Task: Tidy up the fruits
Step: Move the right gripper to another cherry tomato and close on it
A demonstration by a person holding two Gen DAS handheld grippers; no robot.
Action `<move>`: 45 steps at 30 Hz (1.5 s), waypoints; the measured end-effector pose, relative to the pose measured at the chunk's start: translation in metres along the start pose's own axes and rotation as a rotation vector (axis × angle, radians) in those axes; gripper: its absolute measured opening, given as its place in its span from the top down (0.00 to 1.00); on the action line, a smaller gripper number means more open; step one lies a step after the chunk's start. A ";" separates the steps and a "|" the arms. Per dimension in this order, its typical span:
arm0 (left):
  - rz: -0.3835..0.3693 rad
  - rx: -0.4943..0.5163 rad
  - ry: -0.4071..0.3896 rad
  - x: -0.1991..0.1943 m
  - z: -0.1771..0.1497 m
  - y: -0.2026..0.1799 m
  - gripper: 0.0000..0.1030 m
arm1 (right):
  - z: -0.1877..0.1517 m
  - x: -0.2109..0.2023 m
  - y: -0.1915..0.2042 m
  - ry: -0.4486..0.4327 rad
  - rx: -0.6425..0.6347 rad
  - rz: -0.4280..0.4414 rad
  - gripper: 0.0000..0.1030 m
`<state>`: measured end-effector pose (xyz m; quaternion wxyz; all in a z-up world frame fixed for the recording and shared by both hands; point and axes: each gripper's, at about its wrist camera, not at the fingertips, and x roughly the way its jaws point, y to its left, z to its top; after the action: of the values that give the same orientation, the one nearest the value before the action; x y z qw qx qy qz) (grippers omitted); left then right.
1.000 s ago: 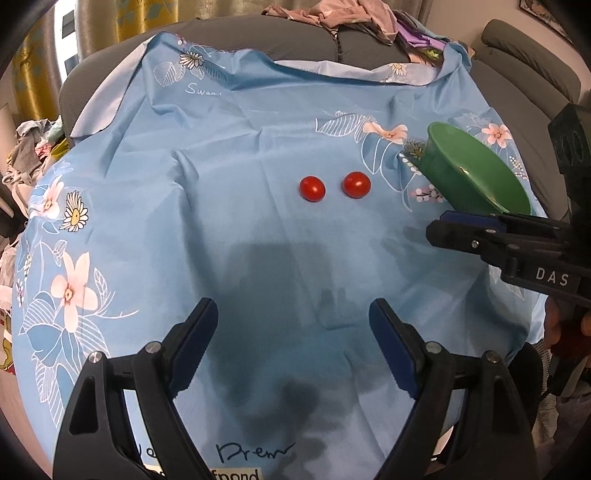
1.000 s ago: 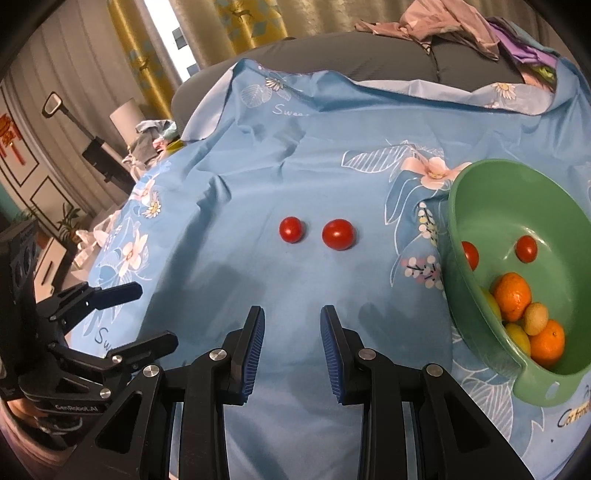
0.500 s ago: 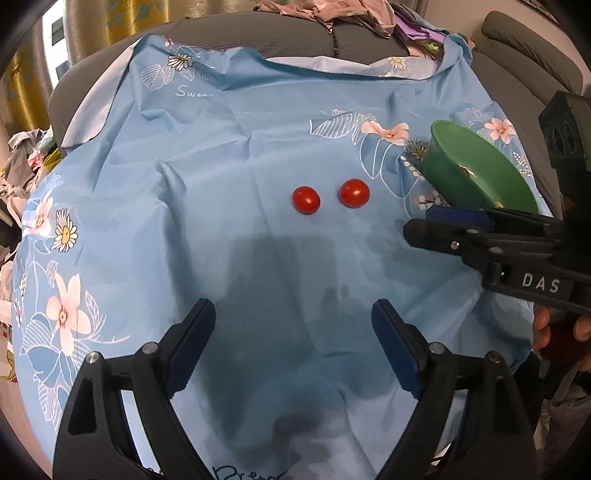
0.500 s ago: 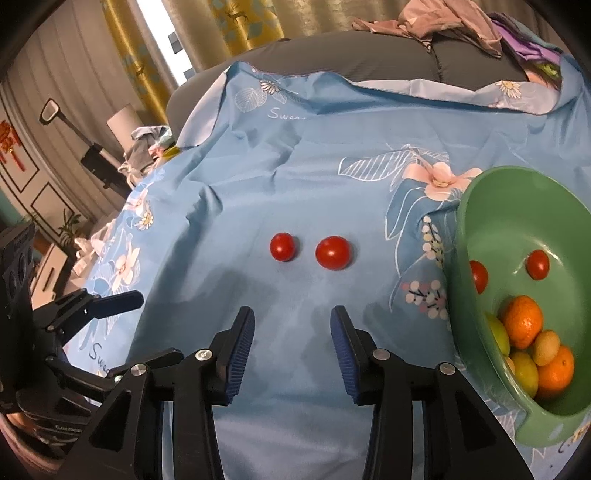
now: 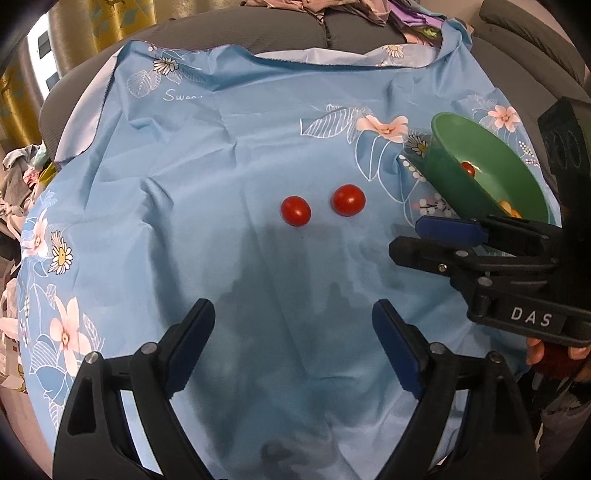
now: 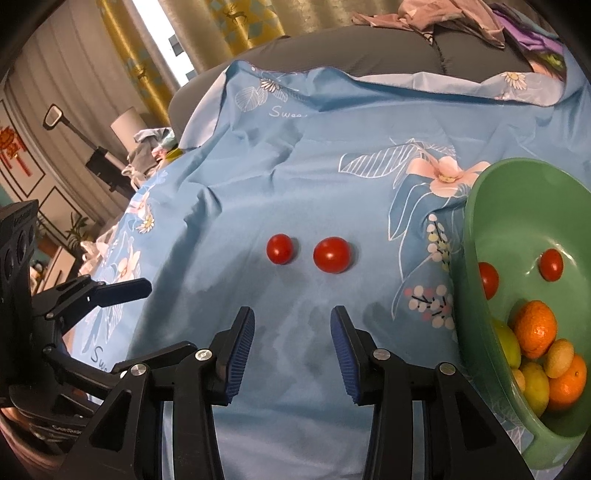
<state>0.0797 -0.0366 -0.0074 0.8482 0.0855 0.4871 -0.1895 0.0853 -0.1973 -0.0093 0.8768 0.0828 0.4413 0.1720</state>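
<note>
Two red cherry tomatoes lie side by side on the blue floral cloth: the smaller left one (image 5: 295, 211) (image 6: 279, 248) and the larger right one (image 5: 349, 200) (image 6: 331, 254). A green bowl (image 5: 456, 184) (image 6: 476, 206) at the right holds oranges (image 6: 535, 328), yellow-green fruits and two more tomatoes (image 6: 551, 264). My left gripper (image 5: 293, 332) is open and empty, well short of the tomatoes. My right gripper (image 6: 291, 332) is open and empty, just short of the two tomatoes; it also shows in the left wrist view (image 5: 436, 236) beside the bowl.
The blue cloth (image 5: 221, 147) covers a grey sofa (image 5: 295, 33). A pile of clothes (image 6: 443, 14) lies on the sofa back. More clutter and a lamp (image 6: 125, 122) stand off the left side. My left gripper (image 6: 122, 291) shows at the left of the right wrist view.
My right gripper has opened wider and moved closer to the two tomatoes. My left gripper has shifted slightly forward and stays open.
</note>
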 end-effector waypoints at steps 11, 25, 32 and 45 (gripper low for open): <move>0.001 0.006 0.037 0.015 0.009 -0.011 0.15 | -0.003 0.003 -0.014 0.003 0.013 0.019 0.58; -0.003 0.040 0.027 0.029 0.022 -0.011 0.15 | 0.001 0.006 -0.018 0.008 0.011 0.006 0.58; 0.034 0.027 0.023 0.037 0.029 0.006 0.15 | 0.009 0.010 -0.015 0.004 -0.001 -0.007 0.58; 0.057 0.017 -0.007 0.056 0.044 0.028 0.16 | 0.029 0.036 -0.011 0.043 -0.052 -0.064 0.58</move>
<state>0.1513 -0.0388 -0.0338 0.8543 0.1056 0.4797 -0.1697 0.1307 -0.1935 -0.0226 0.8739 0.0421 0.4581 0.1567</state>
